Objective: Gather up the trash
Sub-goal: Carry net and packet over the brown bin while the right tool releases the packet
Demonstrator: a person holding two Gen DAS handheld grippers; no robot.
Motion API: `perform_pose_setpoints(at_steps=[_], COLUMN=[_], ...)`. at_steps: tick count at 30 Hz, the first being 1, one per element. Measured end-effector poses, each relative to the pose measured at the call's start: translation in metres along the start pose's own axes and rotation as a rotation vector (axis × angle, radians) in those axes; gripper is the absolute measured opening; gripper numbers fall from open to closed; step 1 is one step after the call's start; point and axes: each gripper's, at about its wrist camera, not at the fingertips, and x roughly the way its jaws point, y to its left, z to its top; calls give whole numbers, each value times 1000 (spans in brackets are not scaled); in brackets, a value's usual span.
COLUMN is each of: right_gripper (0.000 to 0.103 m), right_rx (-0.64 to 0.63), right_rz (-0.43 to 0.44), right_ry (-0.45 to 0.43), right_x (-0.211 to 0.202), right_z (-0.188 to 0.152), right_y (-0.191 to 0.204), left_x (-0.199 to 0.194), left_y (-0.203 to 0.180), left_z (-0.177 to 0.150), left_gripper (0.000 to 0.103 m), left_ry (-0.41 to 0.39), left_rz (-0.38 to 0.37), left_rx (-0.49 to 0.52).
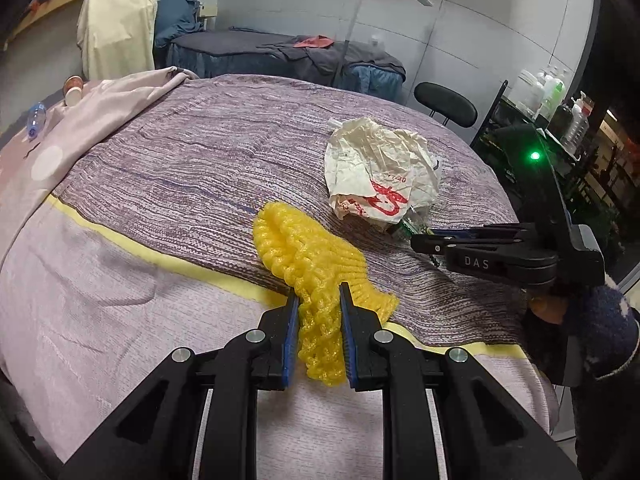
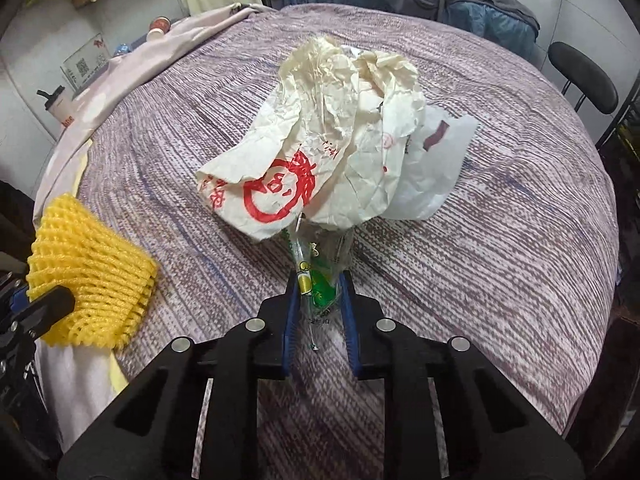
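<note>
- A bed (image 1: pixel 208 152) fills the scene, covered with a knitted blanket striped in purple and white, with a pale pink sheet edged in a yellow band along its near side.
- Beyond the bed, at about 12 o'clock in the left wrist view, stands a low couch draped in dark blue and grey cloth (image 1: pixel 280 52), and a black round-seated stool (image 1: pixel 446 106) sits near 2 o'clock.
- The left claw (image 1: pixel 319 300) is clenched on a yellow foam fruit net (image 1: pixel 308 256), whose narrow end runs between the blue pads while its wider end fans out toward 11 o'clock over the yellow band and the blanket.
- In the right wrist view the same net (image 2: pixel 92 280) shows at 9 o'clock, near the bed's edge, with the left claw's black finger across its lower part.
- The right claw (image 2: pixel 319 300) grips a clear plastic wrapper with green and yellow print (image 2: pixel 316 280); the wrapper lies pinched between the blue pads, so the jaws stand narrow.
- Just beyond that wrapper, toward 12 o'clock, a crumpled cream paper bag with red printed characters (image 2: pixel 332 148) rests on the blanket, its lower edge overlapping the wrapper's far end.
- A flat white paper piece (image 2: pixel 436 172) pokes out from under the bag at 2 o'clock.
- From the left wrist view the right claw (image 1: pixel 420 240) reaches in from 3 o'clock, its tips at the bag's (image 1: pixel 380 172) near lower corner, held by a hand in a dark fuzzy sleeve (image 1: pixel 600 320).
</note>
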Motion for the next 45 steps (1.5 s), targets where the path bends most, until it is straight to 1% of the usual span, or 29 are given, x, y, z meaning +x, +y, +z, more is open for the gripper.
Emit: perform_pose_setpoints(at_steps=[5,11,16,21,28,35,45], right_gripper=[20,20,20,20,20,20,20], right_rx=[18,48,108,172,277,360,455], right_rz=[34,33,25,13,-19,-70,-158], right_ry=[-67,-164,-254,-309,-347,-400,-428], right_x=[-27,-62,-99,-123,-138,-153,-169], right_z=[-23,-58,-84,-105,-133,-151,-181], right_y=[-3,-5,-18,-39,-74,-108,-156], left_x=[-7,-12,-15,-18,-20,-15,-2], left_y=[-4,-20,-36,-53,-85,-121,-172], left_z=[-2,-6,-5,-2,2,8,13], left_gripper=[18,18,18,18,18,18,18], left_ry=[-18,-32,-45,-56,-63,-58,-36], left_rz=[-28,-70,-99,-127,-176,-234,-306], left_rx=[3,19,41,66,116,171,234])
